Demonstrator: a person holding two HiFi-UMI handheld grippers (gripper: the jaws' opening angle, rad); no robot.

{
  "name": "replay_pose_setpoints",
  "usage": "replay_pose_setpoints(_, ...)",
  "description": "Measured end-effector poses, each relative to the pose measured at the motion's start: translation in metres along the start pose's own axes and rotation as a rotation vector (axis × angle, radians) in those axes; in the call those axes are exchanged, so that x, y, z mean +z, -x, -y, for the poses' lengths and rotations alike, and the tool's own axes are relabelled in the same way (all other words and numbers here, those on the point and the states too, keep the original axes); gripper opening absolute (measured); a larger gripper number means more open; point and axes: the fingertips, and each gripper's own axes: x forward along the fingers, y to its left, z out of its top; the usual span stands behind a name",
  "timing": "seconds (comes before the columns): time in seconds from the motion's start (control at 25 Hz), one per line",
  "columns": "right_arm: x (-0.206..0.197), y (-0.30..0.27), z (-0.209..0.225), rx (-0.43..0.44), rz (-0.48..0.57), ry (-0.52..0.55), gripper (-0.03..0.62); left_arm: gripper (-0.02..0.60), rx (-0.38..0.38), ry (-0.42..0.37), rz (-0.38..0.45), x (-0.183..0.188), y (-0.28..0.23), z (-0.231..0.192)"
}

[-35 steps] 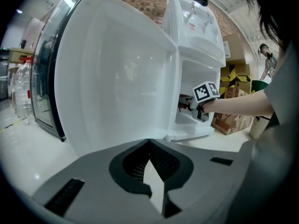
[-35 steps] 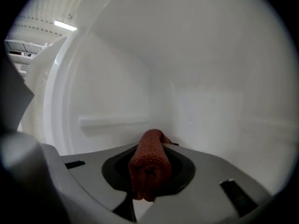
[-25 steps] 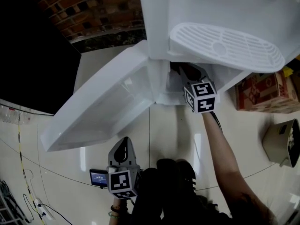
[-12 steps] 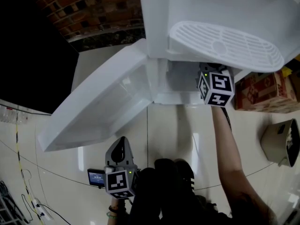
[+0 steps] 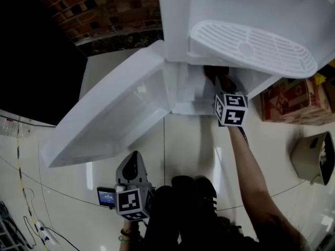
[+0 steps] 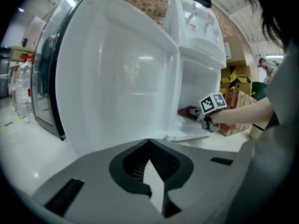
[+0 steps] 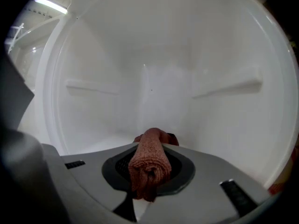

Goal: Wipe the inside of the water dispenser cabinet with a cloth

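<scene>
Our right gripper (image 5: 220,83) clamps a rolled red cloth (image 7: 150,158). The cloth's long axis runs along the jaws and points at the back wall of the cabinet (image 7: 154,87), low and just inside the opening. The side walls stand well clear. The door (image 5: 115,114) is wide open. Our left gripper (image 6: 150,169) hangs low outside, jaws together and empty. The print on the box (image 5: 293,101) is too dim to read.
</scene>
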Motion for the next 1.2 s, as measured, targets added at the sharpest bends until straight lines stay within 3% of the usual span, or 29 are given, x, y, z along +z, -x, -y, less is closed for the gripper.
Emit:
replay_pose_setpoints(0.2,0.028,0.015,0.0,0.001,0.074,0.0,0.074,0.003,-0.006,-0.013,0.0,-0.001,0.0,0.001)
replay_pose_setpoints(0.52,0.144,0.104,0.022,-0.129,0.426,-0.034,0.074,0.003,-0.015,-0.015,0.005,0.0,-0.003,0.007)
replay_pose_setpoints(0.64,0.171,0.123,0.031,-0.179,0.514,-0.083,0.074,0.003,-0.02,-0.029,0.01,0.002,-0.005,0.011)
replay_pose_setpoints(0.72,0.169,0.117,0.039,-0.204,0.503,-0.132,0.074,0.003,-0.021,-0.027,0.012,0.003,-0.005,0.012)
replay_pose_setpoints(0.88,0.133,0.091,0.043,-0.229,0.381,-0.167,0.074,0.003,-0.02,-0.024,0.014,0.003,-0.005,0.012)
replay_pose_setpoints(1.2,0.016,0.067,0.036,-0.245,0.093,-0.118,0.074,0.003,-0.008,-0.011,0.017,0.003,-0.003,0.007)
